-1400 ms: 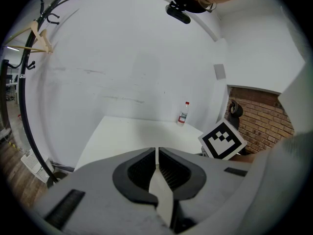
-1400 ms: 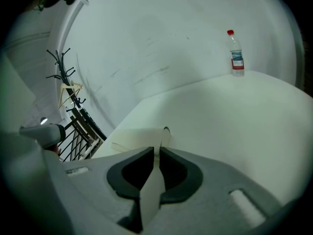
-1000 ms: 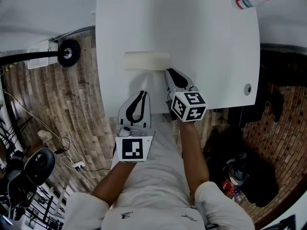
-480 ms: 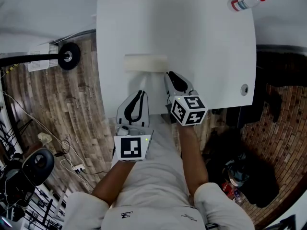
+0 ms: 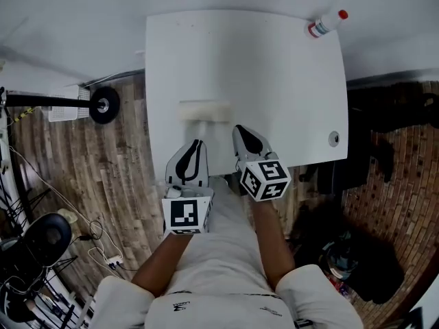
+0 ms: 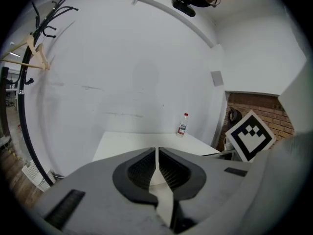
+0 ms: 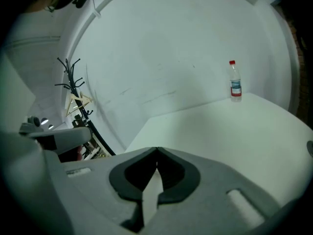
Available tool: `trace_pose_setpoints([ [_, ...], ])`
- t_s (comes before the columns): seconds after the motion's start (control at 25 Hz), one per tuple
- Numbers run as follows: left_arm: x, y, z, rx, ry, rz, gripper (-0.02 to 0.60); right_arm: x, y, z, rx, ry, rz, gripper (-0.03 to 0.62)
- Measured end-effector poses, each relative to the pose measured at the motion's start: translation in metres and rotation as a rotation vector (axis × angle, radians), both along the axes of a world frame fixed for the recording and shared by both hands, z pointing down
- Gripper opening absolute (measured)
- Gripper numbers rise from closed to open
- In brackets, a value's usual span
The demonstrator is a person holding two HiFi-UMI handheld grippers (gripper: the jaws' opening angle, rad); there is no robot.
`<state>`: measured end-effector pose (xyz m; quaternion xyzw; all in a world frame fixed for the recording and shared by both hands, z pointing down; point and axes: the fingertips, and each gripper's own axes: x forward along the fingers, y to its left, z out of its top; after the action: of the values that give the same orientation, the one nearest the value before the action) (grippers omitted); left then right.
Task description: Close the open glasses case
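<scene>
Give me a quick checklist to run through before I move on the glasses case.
1. Left tongs empty: ok, shut with nothing between them.
2. Right tongs empty: ok, shut with nothing between them.
3. Glasses case in sight: ok, on the table, just ahead of both tongs.
4. Tongs on the case: not ok, both sit short of it, near the table's front edge.
5. Lid position: cannot tell, the head view shows only a pale flat block.
6. Bottle out of the way: ok, at the far right corner.
</scene>
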<state>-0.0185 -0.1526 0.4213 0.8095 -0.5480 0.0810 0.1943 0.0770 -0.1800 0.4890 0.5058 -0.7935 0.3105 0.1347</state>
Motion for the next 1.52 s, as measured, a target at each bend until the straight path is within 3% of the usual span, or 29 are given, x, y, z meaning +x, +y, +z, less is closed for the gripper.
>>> trace_pose_setpoints([
  [0.76, -0.005, 0.004, -0.111, 0.118, -0.025, 0.033, 0.017, -0.003, 0.025, -0.156, 0.269, -0.031, 0.015, -0.008],
  [1.12, 0.003, 0.022, -0.149, 0.17, -0.042, 0.088, 0.017, -0.006, 0.04, -0.207, 0.364, -0.028, 0.0, -0.008],
  [1.52, 0.0, 0.022, -0.169, 0.229, -0.046, 0.09, 0.017, -0.008, 0.042, -0.23, 0.429, -0.008, -0.012, -0.008],
])
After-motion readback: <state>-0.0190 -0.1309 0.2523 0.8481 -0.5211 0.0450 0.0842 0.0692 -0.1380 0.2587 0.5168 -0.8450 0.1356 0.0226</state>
